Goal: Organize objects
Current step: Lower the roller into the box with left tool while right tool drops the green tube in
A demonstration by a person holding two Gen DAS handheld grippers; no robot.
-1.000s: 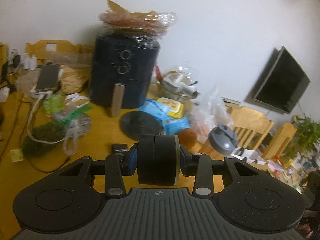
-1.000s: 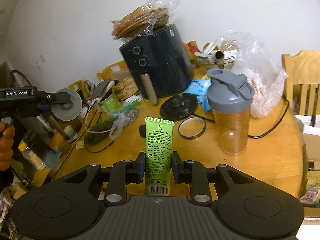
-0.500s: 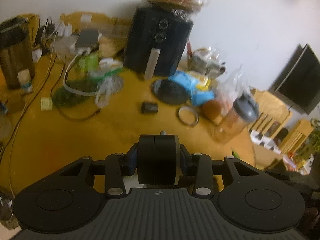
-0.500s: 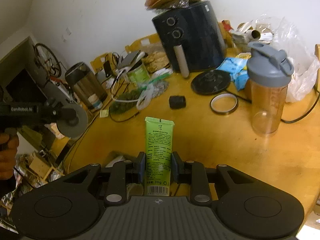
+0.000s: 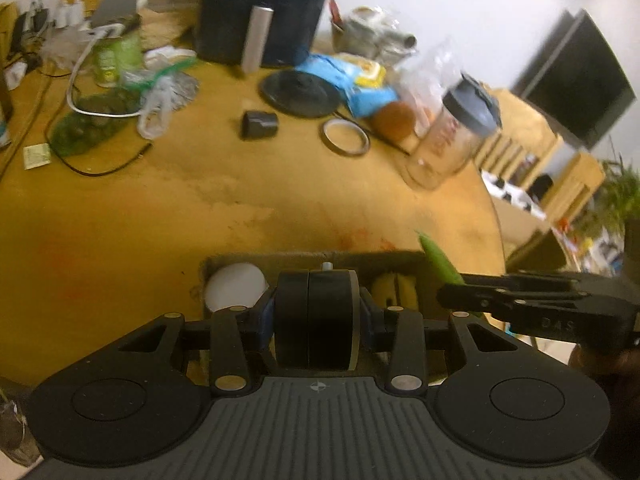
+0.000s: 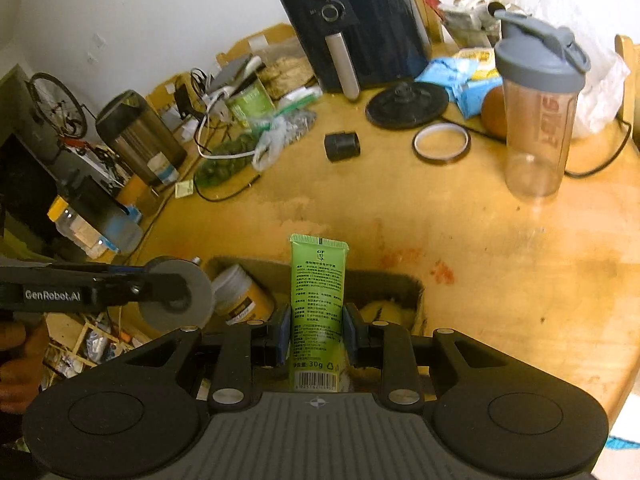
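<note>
My right tongs (image 6: 316,330) are clamped on the green tube (image 6: 318,300), barcode end toward me, crimped end pointing out over the cardboard box (image 6: 416,286) at the near edge of the table (image 6: 500,240). My left tongs (image 5: 316,320) are clamped on a black disc-shaped roll (image 5: 316,320), edge-on, also right above the box. In the box: a white-lidded jar (image 6: 240,294) at the left end and something yellow (image 6: 384,308) at the right end. I can't tell what the yellow thing is.

Judgement: both items are about to be dropped into the box, neither released yet.

Risks:
- Both tongs are crowded over the box, and from the right wrist view the left tongs sit just beside the tube. They could knock each other if both go down together.
- The tube is held at its lower half, so the long free end can catch the far wall of the box and lever out or tip the box.
- The box sits at the table's near edge. A push toward me could shove it off.
- The roll, dropped on edge, may bounce off the jar lid and roll out.
- The left view is blurred, so the gap to the box is hard to judge.
</note>
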